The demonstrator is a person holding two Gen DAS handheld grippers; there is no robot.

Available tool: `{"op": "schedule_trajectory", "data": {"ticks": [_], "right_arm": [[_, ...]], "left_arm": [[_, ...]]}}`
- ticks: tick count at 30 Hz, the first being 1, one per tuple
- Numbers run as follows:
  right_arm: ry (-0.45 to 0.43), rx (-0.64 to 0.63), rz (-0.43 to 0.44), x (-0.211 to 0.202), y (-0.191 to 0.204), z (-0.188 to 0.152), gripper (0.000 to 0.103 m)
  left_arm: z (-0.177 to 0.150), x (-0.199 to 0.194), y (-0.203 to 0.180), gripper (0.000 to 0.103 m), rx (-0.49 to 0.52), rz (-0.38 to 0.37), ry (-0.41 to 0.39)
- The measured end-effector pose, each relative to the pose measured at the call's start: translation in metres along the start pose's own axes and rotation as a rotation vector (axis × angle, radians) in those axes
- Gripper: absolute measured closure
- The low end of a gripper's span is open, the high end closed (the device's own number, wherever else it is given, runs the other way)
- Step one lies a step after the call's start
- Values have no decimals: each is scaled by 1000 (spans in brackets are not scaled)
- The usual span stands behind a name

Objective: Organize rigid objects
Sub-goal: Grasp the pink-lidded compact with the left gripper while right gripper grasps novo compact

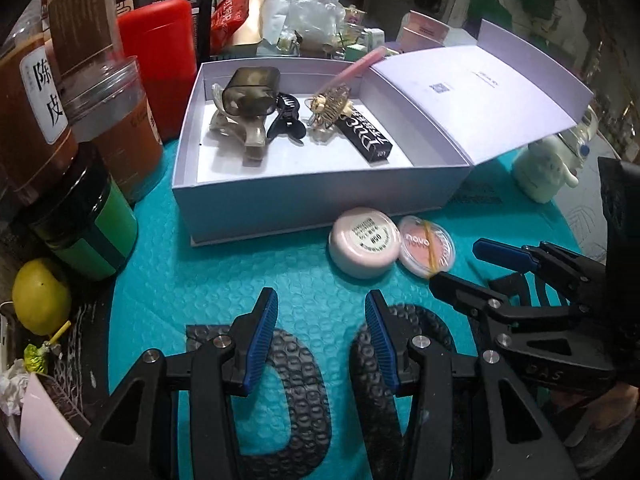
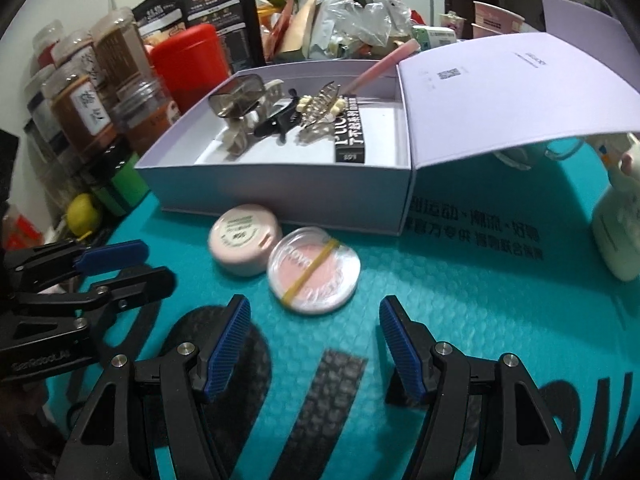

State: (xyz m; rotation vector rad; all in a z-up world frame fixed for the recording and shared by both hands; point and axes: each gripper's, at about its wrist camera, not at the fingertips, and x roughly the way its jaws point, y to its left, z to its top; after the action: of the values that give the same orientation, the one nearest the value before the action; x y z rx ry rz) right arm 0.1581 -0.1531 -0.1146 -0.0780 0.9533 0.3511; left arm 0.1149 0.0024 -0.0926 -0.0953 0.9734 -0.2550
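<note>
1. Left gripper (image 1: 321, 336): jaws apart, nothing between them, over the teal bubble mailer (image 1: 248, 272) on the worktop.
2. Right gripper (image 2: 314, 340): jaws wider apart, also empty, just short of the clear blush compact (image 2: 313, 270).
3. Blush compact, banded with a yellow rubber band, touches the pink round case (image 2: 244, 239); both lie on the mailer just in front of the open white box (image 2: 280, 190).
4. Box holds hair clips and a black carton (image 2: 350, 128).
</note>
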Motion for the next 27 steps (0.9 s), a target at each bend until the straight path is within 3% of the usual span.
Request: {"op": "schedule_trajectory", "data": {"ticks": [10, 13, 27], "right_arm": [[19, -25, 0, 20, 5, 9, 35], [7, -31, -13, 21, 5, 10, 48], [5, 8, -22, 7, -14, -4, 49]], "left_arm": [[12, 12, 3, 58, -10, -68, 26], [14, 16, 0, 58, 1, -86, 34], [28, 43, -21, 57, 35, -94, 86]]}}
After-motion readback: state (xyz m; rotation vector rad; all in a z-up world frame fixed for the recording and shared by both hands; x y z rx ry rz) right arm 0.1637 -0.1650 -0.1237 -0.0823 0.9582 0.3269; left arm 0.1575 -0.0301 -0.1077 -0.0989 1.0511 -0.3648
